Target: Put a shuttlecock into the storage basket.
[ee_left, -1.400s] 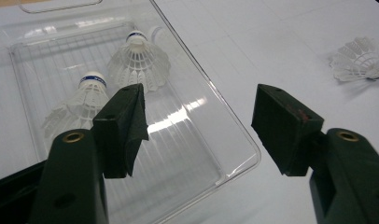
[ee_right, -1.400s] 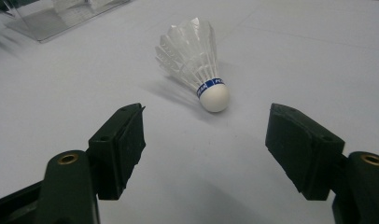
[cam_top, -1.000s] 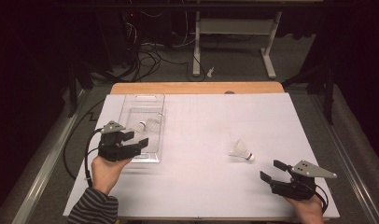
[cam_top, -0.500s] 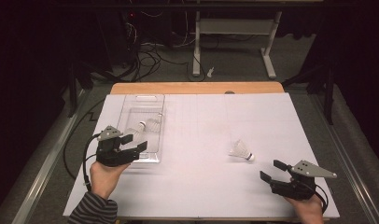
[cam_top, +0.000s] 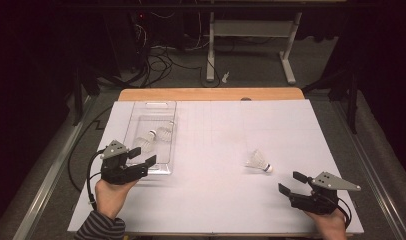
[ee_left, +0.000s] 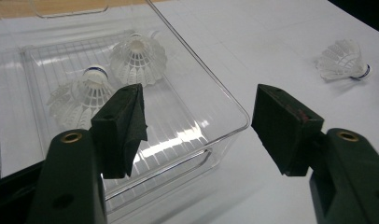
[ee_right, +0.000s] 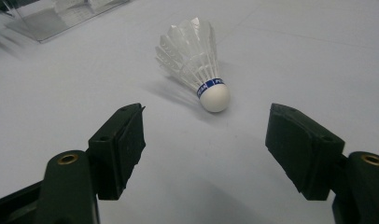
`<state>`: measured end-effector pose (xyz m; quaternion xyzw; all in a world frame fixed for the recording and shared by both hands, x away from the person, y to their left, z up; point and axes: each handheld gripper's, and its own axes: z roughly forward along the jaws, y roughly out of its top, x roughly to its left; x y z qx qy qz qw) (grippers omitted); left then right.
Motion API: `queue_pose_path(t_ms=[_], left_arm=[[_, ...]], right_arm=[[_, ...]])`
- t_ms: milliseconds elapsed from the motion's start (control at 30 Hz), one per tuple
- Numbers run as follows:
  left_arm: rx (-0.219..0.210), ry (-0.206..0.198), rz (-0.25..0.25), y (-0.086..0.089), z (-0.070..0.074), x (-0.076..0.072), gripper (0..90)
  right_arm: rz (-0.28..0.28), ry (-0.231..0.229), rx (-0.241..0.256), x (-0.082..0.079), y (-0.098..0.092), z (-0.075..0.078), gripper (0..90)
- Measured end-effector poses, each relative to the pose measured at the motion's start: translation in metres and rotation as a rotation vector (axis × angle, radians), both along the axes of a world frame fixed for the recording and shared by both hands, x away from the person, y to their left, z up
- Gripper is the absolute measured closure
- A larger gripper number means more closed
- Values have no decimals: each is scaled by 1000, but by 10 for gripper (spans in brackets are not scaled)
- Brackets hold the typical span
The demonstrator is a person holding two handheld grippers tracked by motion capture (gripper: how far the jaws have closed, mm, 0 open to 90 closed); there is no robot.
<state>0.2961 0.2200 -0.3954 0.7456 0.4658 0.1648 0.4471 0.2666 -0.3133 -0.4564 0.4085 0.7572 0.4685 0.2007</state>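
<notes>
From above, the left gripper (cam_top: pixel 142 156) sits at the clear tray's (cam_top: pixel 167 169) near edge, jaws apart; the right gripper (cam_top: pixel 292 182) gapes near the loose shuttlecock (cam_top: pixel 258 161). The left gripper view puts two shuttlecocks (ee_left: pixel 137 57) in the tray ahead. The right gripper view puts the loose one just ahead, lying on its side.

A dark, finely striped sleeve (cam_top: pixel 100 231) is worn on the left forearm. Each hand is wrapped around a black two-jaw gripper: the left gripper (cam_top: pixel 142 156) and the right gripper (cam_top: pixel 290 182) are each topped by a grey three-cornered plate, and a black cable (cam_top: pixel 91 172) is looped from the left one. In the gripper views, blocky dark pads (ee_left: pixel 124 127) are seen on the jaws, with a brass-coloured screw eyelet (ee_left: pixel 71 137) set into each arm. Faint reddish specks are visible along one left pad's edge.
</notes>
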Motion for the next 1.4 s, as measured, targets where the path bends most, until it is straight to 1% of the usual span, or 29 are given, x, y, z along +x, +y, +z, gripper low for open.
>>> queue_pose_path(t_ms=[167, 267, 433, 600, 800, 1033, 1233, 1300, 1400], left_arm=[[-22, -9, 2, 2, -2, -3, 356], [-33, -6, 4, 4, -3, -4, 355], [-36, -16, 6, 6, -5, -7, 355], [-38, -20, 7, 7, -9, -11, 356], [-45, -23, 7, 7, -12, -13, 356], [-39, -27, -12, 2, -12, -16, 358], [-35, -27, -26, -1, -12, -15, 358], [-47, -27, -36, -3, -13, -16, 358], [-44, -27, -50, -8, -15, -16, 359]], right_arm=[[-5, 2, 2, 0, 0, 0, 288], [-7, 5, 4, 1, -1, 0, 288], [-8, 6, 5, 2, -1, 0, 287], [-8, 4, 4, 1, -1, 0, 287], [-8, 5, 4, 1, -1, 0, 288], [-7, 2, 4, 1, -1, 0, 288], [-5, 2, 1, 1, -1, 0, 288], [-6, 1, 1, 0, -1, 0, 288], [-2, -2, -2, 0, 0, 0, 288]])
